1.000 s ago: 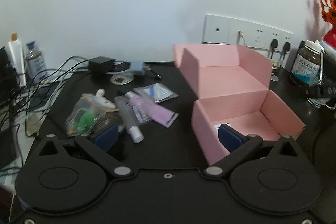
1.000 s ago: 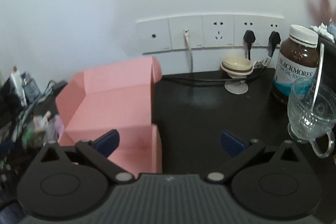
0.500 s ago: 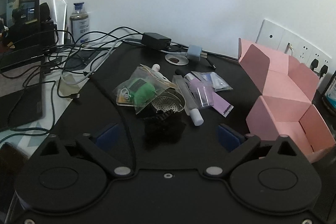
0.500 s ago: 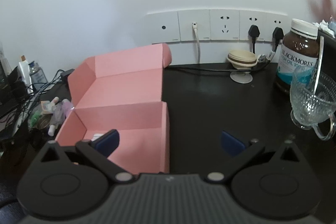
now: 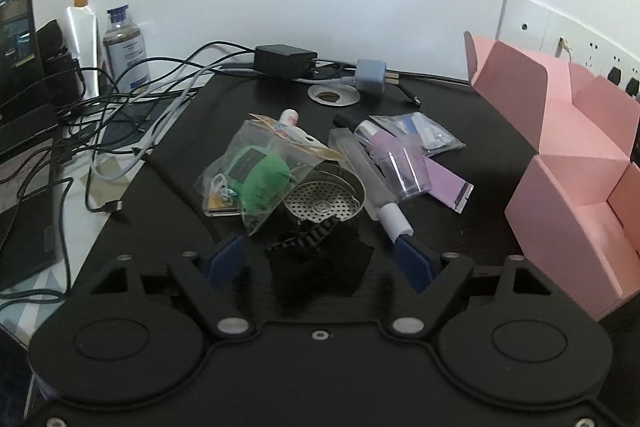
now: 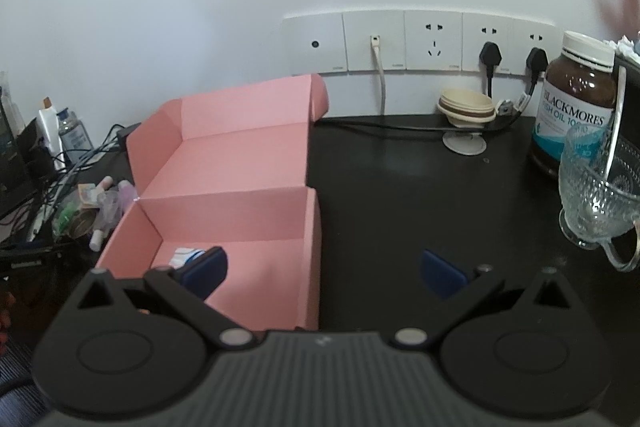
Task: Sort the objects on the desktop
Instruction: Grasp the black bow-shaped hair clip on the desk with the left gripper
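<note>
My left gripper (image 5: 320, 259) is closing around a black thing (image 5: 320, 261) low in the middle of the frame; the pads do not press it yet. My right gripper (image 6: 322, 269) is wide open and holds nothing. One small thing (image 6: 185, 255) lies in the pink box (image 6: 240, 163). I think most sorting is left: the pile (image 5: 320, 163) sits mid-frame on the black bench (image 5: 460, 219). White wall, sockets (image 6: 432, 41).

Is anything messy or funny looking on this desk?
Yes. Small things lie in a heap instead of the pink box: a plastic bag leans on a metal strainer, and a long tube lies slanted across it. Tangled cables spill off the desk's left edge. Nothing looks broken or spilled.
</note>
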### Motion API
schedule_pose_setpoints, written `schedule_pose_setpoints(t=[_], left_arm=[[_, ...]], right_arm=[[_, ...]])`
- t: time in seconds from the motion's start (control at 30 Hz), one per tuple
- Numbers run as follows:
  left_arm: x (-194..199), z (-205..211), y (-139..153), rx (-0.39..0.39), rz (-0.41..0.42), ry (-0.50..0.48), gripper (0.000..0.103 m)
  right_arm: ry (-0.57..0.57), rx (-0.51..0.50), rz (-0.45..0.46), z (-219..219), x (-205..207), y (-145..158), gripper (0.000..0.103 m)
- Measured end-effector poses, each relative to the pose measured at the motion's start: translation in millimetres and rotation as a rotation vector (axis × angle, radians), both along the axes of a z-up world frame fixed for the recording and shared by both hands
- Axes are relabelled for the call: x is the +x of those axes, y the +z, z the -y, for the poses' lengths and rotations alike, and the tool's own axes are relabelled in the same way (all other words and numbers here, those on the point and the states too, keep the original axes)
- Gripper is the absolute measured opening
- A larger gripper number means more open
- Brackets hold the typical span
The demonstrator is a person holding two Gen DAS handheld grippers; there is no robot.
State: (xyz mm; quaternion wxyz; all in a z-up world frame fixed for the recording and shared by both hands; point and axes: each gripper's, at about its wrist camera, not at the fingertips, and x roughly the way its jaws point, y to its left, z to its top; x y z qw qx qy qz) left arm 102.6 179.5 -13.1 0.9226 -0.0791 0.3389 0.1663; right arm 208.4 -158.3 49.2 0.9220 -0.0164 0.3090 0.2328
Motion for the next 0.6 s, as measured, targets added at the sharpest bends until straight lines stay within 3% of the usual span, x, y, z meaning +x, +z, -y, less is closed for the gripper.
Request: schedule_pose_setpoints(t=[0.3, 0.43, 0.6], left_arm=[[6, 6, -7, 0.025, -0.020, -0.018, 0.075], [5, 11, -6, 0.047, -0.019, -0.029, 0.066], [2, 16, -5, 0.056, -0.015, -0.037, 0.046]], right_arm=[[0.006, -0.010, -0.008, -6, 6, -2, 0.102], [0.002, -0.008, -0.012, -6, 7, -2, 0.102], [0.002, -0.010, -0.017, -6, 6, -3, 0.102]])
